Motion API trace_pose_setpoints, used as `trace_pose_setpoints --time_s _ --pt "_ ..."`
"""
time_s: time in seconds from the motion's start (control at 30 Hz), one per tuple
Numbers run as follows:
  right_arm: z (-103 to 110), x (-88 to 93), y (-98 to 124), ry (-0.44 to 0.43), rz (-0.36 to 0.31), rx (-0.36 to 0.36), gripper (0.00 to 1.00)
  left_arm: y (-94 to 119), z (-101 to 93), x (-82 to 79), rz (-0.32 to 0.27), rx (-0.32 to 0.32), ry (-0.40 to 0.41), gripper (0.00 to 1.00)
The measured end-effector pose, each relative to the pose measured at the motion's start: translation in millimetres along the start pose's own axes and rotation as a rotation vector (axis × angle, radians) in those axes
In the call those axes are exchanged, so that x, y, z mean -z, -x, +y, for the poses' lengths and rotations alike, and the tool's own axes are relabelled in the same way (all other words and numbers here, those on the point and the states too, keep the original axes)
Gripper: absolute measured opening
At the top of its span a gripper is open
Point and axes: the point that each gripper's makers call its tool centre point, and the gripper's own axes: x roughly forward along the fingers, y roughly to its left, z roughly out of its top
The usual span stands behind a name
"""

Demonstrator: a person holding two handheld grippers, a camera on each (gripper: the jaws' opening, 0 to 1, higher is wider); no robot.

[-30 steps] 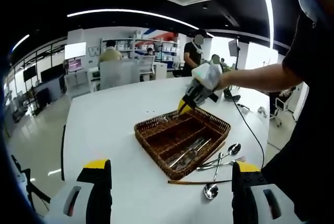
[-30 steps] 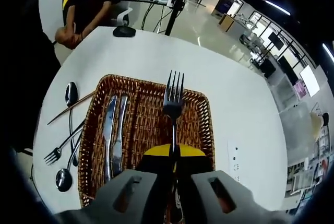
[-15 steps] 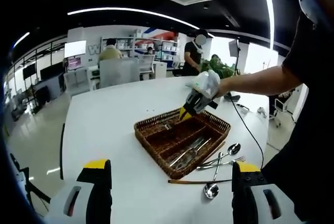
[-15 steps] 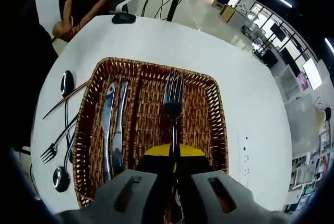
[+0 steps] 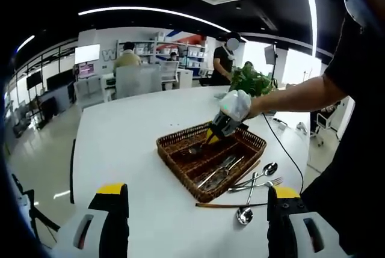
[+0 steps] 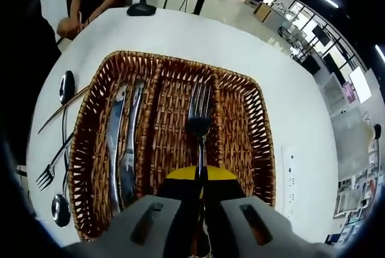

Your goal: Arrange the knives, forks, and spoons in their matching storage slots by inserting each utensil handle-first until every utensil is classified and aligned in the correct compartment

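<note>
My right gripper (image 6: 200,181) has its jaws pinched on a fork (image 6: 199,116), tines pointing away, held over the middle compartment of the wicker tray (image 6: 252,132) on the white table (image 6: 180,38). Two knives (image 6: 120,150) lie in the tray's left compartment. Beside the tray I see spoons (image 5: 255,189), another fork (image 5: 267,184) and chopsticks (image 5: 228,205). My left gripper (image 5: 192,210) hangs spread wide, holding nothing.
</note>
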Motion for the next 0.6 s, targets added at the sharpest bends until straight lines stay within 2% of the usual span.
trace_pose_setpoints --time_s 0.6 --pt "2 -0.9 -23 0.011 0.008 -0.002 0.0 9 6.2 6.3 0.015 -0.005 0.002 1.0"
